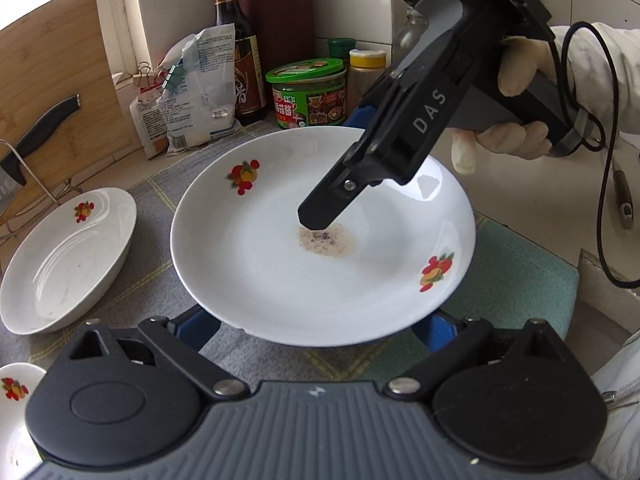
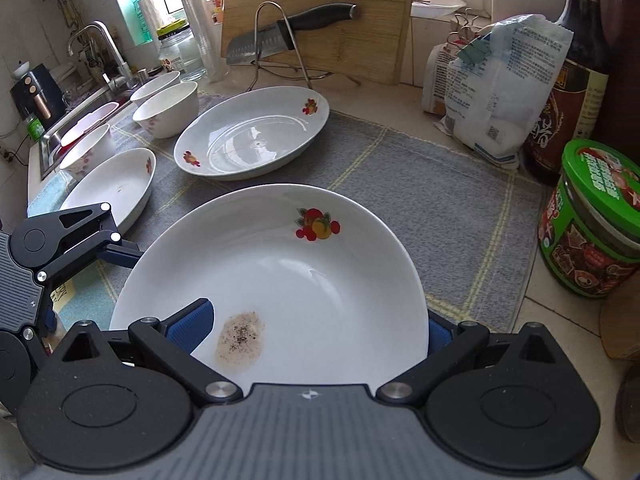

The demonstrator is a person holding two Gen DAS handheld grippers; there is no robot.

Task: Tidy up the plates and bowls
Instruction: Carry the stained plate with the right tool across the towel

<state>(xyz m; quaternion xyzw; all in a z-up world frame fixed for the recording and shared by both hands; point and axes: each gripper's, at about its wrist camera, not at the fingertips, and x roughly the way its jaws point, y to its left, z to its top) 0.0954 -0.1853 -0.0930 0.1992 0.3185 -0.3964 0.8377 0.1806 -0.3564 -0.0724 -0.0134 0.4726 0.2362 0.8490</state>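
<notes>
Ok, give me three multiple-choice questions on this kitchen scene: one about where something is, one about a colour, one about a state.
1. Where is the black-handled knife?
A. in the sink
B. on the wire rack against the bamboo cutting board
C. inside a bowl

2. What colour is the lid of the round plastic tub?
A. green
B. red
C. yellow

3. What is the right gripper doing?
A. hanging open over the mat
B. clamped on a bottle
C. shut on the rim of the white fruit-print plate

Answers: B, the blade rests on the rack in front of the board. A, the lid is bright green. C, one blue finger lies on top of the plate and the other sits under its rim.
</notes>
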